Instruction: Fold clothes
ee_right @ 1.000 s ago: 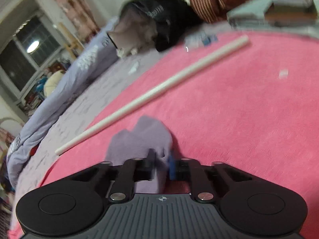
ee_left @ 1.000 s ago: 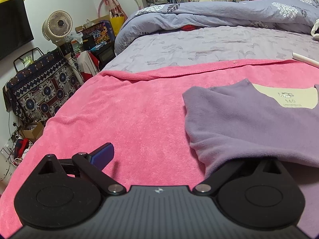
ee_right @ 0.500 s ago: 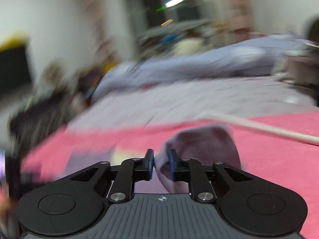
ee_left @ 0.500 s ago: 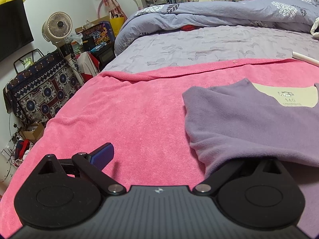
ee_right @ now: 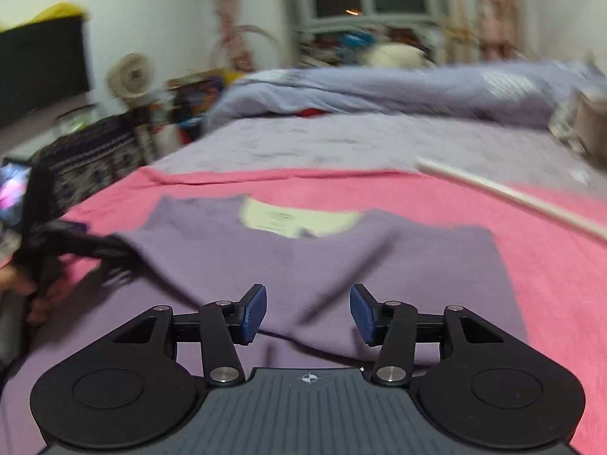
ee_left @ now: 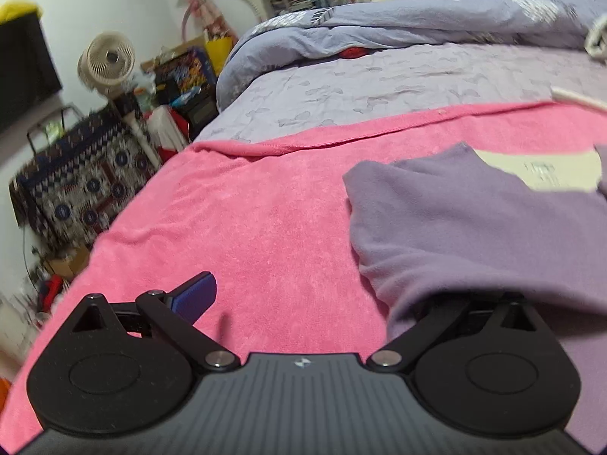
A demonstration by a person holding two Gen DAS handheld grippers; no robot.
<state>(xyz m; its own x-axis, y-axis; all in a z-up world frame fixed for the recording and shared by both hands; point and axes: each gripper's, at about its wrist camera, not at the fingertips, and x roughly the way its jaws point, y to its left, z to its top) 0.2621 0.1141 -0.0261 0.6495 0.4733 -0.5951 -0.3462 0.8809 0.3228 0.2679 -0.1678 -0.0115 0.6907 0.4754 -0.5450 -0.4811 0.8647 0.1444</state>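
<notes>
A purple garment [ee_right: 341, 261] lies spread flat on the pink towel [ee_right: 550, 265], its cream neck label [ee_right: 296, 220] facing up at the far side. My right gripper [ee_right: 308, 314] hovers open over the garment's near part, nothing between its blue pads. The left gripper [ee_left: 315, 303] rests low on the pink towel [ee_left: 246, 208], jaws wide. One of its blue fingertips [ee_left: 193, 295] shows; the other is hidden under the edge of the purple garment [ee_left: 474, 227]. In the right wrist view, the left gripper [ee_right: 87, 242] appears blurred at the garment's left edge, held by a hand [ee_right: 22, 288].
A long white rod [ee_right: 512, 193] lies on the towel at the right, beyond the garment. Behind the towel are a lilac sheet [ee_left: 379, 87] and a bunched duvet [ee_left: 417, 22]. A fan [ee_left: 108, 60] and a patterned bag [ee_left: 87, 185] stand beside the bed on the left.
The right gripper has let go of the purple cloth it held and opened, and has swung round to look across the flat garment. The left gripper has stayed put.
</notes>
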